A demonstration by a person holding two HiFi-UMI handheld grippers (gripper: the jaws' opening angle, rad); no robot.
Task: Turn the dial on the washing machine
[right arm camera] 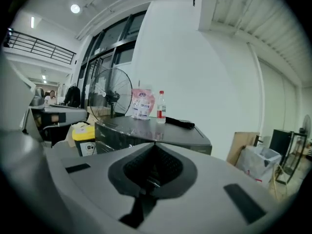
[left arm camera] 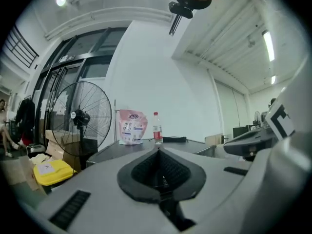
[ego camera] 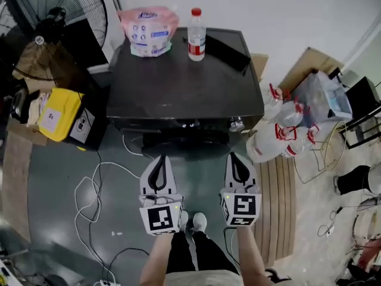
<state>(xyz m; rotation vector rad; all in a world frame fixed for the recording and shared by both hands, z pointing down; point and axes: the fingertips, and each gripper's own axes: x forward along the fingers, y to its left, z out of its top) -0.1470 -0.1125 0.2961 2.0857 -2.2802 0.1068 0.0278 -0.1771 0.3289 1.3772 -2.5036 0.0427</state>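
The washing machine [ego camera: 184, 85] is a dark, glossy top-loader that stands ahead of me. Its front control strip carries small lights and a pale dial [ego camera: 236, 124] at the right end. Both grippers hang in front of the machine, apart from it. My left gripper [ego camera: 159, 158] is shut with nothing in it, and its jaws meet at a point [left arm camera: 158, 150]. My right gripper [ego camera: 236, 155] is also shut and empty [right arm camera: 155, 145], a short way below the dial. The machine's top shows beyond the jaws in both gripper views [left arm camera: 122, 150] [right arm camera: 146, 128].
On the machine's top stand a pink detergent bag [ego camera: 149, 30], a water bottle [ego camera: 196, 36] and a flat black object [ego camera: 226, 51]. A floor fan [ego camera: 59, 8] and yellow box [ego camera: 56, 113] are at the left. Large water jugs [ego camera: 280, 137] stand right. Cables [ego camera: 95, 189] lie on the floor.
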